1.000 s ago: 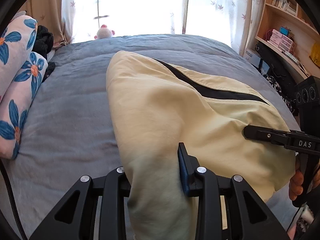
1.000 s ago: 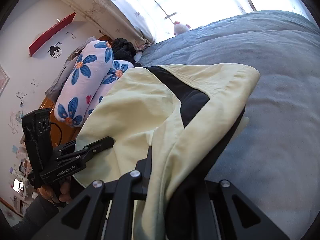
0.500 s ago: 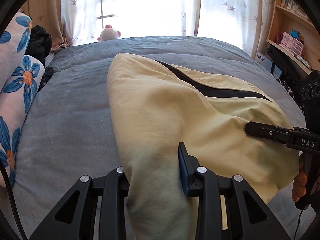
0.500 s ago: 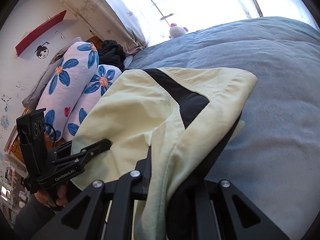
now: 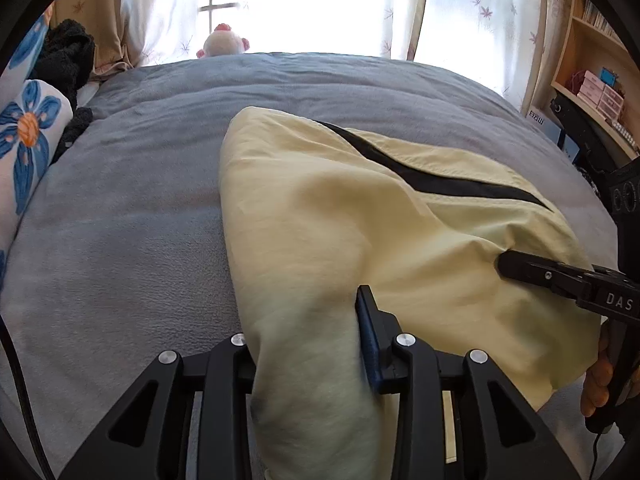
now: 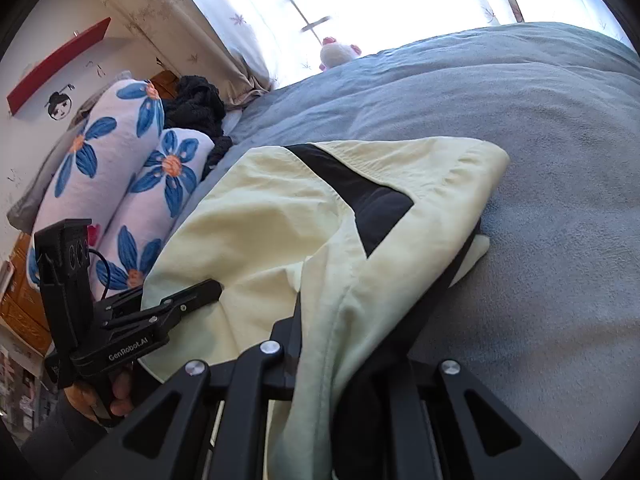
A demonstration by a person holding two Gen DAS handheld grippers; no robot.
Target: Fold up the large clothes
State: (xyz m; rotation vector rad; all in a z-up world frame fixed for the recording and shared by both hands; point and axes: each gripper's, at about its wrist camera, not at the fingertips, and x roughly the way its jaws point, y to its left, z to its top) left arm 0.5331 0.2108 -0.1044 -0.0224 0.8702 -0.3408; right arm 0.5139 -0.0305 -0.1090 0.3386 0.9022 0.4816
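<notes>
A pale yellow garment (image 5: 340, 200) with a black panel (image 6: 368, 200) lies folded over on the grey bed cover (image 5: 120, 240). My left gripper (image 5: 308, 320) has a thick bunch of the yellow cloth between its fingers; its jaws are opening slightly while the pads still press the cloth. In the right wrist view that left gripper (image 6: 200, 292) grips the garment's near left edge. My right gripper (image 6: 340, 320) is shut on the yellow and black fabric, which hides its fingertips. The left wrist view shows the right gripper (image 5: 508, 266) pinching the right side of the garment.
Flowered pillows (image 6: 120, 180) and dark clothes (image 6: 196, 104) lie along the bed's left side. A small plush toy (image 5: 224, 42) sits at the far edge under the curtained window. Wooden shelves (image 5: 592, 92) stand to the right. Grey bed cover (image 6: 540, 160) stretches beyond the garment.
Both grippers have carried the garment forward and lower over the bed. The pillows have slid toward the left edge, and the window and toy look nearer.
</notes>
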